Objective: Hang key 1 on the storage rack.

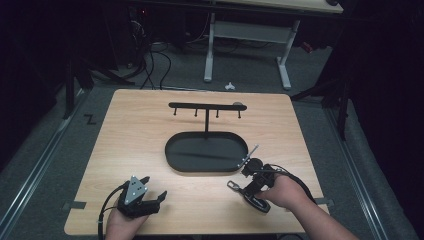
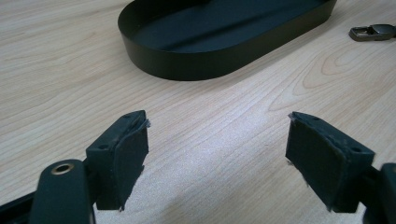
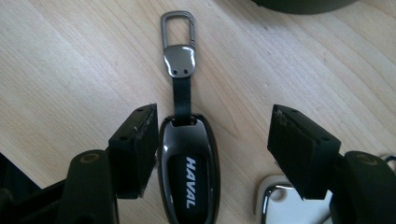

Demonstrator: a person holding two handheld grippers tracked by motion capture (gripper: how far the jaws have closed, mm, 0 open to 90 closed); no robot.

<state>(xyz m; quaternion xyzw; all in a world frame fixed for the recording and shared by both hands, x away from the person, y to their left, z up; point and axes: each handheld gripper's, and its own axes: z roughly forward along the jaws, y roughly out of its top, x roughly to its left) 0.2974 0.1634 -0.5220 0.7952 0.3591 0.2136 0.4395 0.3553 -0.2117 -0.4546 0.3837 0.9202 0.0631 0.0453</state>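
At the left, the left gripper [image 1: 150, 199] rests low over the light wooden table [image 1: 130, 140], its jaws wide apart with bare wood between them. It is well apart from everything else, so the only risk there is that it stays idle when a second hold may be needed.

In the middle stands the black oval metal tray [image 1: 176, 161] with its black T-shaped hook rack [image 1: 206, 106] rising from it. If the key is meant for one of those small hooks, the narrow clip will have to be presented squarely; a tilted carry would likely miss the peg or knock the rack.

To the right, the glossy dark car key fob with a grey metal carabiner clip [image 3: 187, 163] lies flat on the table, just in front of the tray's near right end. The right gripper [image 3: 212, 149] straddles it, jaws spread and pressing on nothing; the left pad sits just beside the fob, the right one well clear. Closing off-centre like this could shove the slick shell sideways or spin it, and a shiny chrome piece [image 3: 275, 200] near the right pad might get pinched too.
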